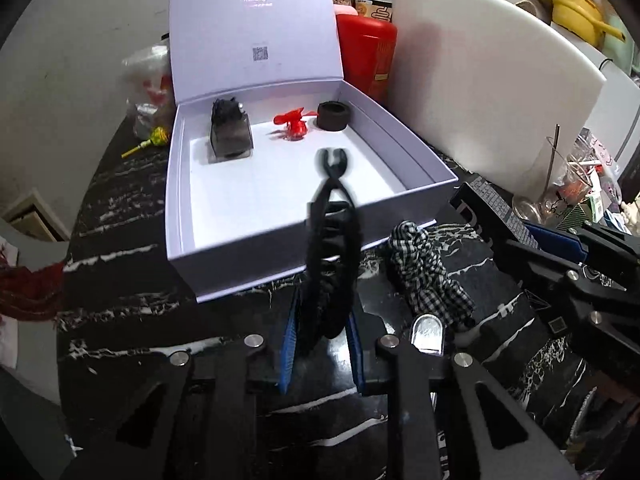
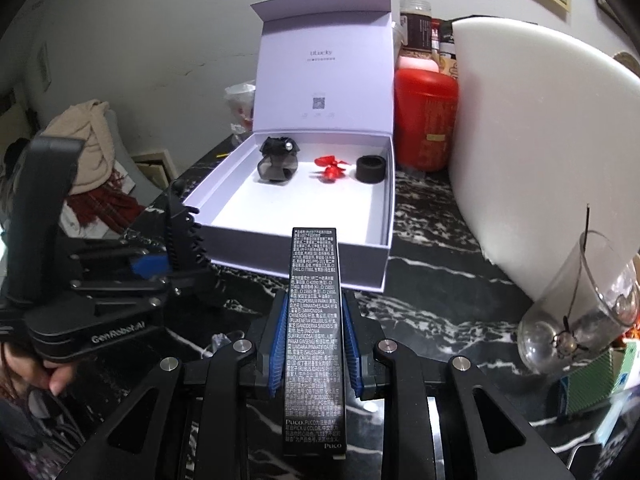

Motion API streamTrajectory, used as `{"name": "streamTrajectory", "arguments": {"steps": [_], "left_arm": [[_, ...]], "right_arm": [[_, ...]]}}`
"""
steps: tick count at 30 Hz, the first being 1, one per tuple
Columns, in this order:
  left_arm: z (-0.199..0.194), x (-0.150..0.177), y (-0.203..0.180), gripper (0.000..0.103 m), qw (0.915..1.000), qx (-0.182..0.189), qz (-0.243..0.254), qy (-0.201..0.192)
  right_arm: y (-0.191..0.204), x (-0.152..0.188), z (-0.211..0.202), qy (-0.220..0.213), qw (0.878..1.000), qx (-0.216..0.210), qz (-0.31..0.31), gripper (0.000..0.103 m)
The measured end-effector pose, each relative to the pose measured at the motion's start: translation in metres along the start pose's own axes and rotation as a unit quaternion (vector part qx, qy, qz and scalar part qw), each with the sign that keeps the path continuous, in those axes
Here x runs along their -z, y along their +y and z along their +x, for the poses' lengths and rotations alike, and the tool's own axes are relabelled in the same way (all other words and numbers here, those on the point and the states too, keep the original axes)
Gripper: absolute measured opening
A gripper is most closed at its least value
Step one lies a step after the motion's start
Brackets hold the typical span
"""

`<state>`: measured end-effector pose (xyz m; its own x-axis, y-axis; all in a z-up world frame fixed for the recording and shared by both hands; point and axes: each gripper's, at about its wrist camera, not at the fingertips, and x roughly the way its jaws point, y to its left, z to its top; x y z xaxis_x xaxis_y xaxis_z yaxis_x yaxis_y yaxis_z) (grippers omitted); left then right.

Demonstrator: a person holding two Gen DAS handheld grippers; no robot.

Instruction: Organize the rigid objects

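Currently, left tool (image 1: 322,354) grips a black hair claw (image 1: 330,248), right tool (image 2: 314,354) a black carton (image 2: 315,336); either could catch the white box (image 2: 384,240) rim.

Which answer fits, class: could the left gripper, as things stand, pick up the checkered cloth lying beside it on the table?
Probably not yet: the left gripper is already shut on a black hair claw clip. The checkered cloth itself lies uncovered on the table.
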<state>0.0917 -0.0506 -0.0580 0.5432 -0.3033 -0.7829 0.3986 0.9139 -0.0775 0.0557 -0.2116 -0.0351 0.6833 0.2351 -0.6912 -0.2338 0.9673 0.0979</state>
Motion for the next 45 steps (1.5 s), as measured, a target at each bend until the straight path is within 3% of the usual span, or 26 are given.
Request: {"name": "streamTrajectory", "arguments": {"steps": [5,9,10,19,30,45], "left_arm": [[-0.001,0.002,0.006,0.022,0.9992,0.016,-0.013,-0.033],[0.005,-0.001,0.006,0.022,0.9991,-0.009,-0.01,-0.039],[0.006,-0.002,0.006,0.017,0.9992,-0.011,-0.008,-0.038],[-0.005,-0.011,0.002,0.017,0.9989,-0.005,-0.003,-0.047],[-0.03,-0.044,0.005,0.017,0.9966,-0.022,0.007,-0.08],[-0.02,-0.101,0.025,0.017,0.9939,-0.034,0.011,-0.104]], "right_arm": [[-0.002,0.004,0.003,0.007,1.0,0.003,0.005,0.025],[-0.005,0.007,0.003,0.008,1.0,0.005,0.009,0.025],[-0.006,0.007,0.003,0.007,1.0,0.006,0.01,0.025],[-0.009,0.001,0.001,0.0,1.0,0.008,0.005,0.025],[-0.001,-0.037,0.005,-0.027,0.999,0.0,-0.039,0.025],[0.0,-0.098,0.033,-0.062,0.995,-0.009,-0.079,0.025]]}}
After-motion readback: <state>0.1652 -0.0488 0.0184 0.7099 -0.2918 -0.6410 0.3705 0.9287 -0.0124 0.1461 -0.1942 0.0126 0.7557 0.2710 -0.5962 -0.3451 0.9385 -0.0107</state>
